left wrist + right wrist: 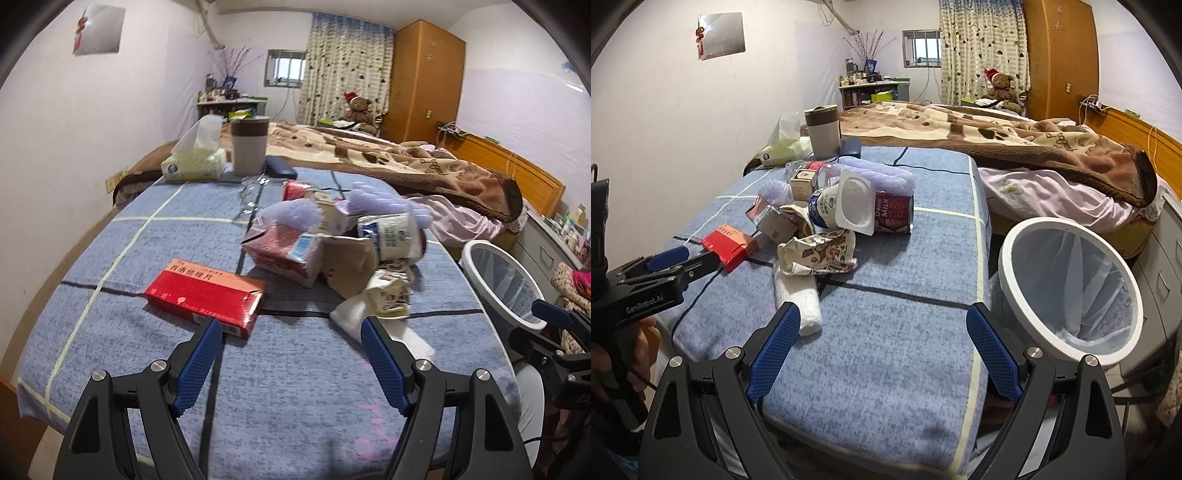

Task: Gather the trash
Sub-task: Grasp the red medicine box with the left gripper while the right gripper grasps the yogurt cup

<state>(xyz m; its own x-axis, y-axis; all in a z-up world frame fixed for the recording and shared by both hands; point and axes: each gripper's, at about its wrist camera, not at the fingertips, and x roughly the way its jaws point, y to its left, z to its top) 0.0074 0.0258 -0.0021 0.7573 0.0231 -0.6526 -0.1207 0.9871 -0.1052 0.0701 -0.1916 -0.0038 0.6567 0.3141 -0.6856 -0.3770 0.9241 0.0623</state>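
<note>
Bedroom setting: pale walls, wooden wardrobe (424,77), a bed with a brown patterned blanket (388,155) behind the work surface. Work surface is a table covered by a blue checked cloth (894,332). White-rimmed trash bin (1067,288) with a clear liner stands on the floor just beside the table's right edge; nothing discernible inside it. Trash sits in a loose heap around the middle of the cloth: a red "Drink Milk" carton (892,216) lying on its side, a white yogurt cup (846,206) tipped against it, a crumpled printed paper bag (820,254), and a rolled white tissue wad (803,301) nearest the front edge. Red flat medicine box (207,295) lies apart from the heap, toward the left edge. At the far edge: a tissue box (194,162), a grey-and-brown tumbler (249,146), a dark case (280,168) touching it. Left gripper (291,343) hovers above the cloth, jaws spread wide, nothing between them; its left fingertip overlaps the medicine box in view, contact unclear. Right gripper (882,328) likewise spread and empty, above the front right part of the cloth, near the bin.
</note>
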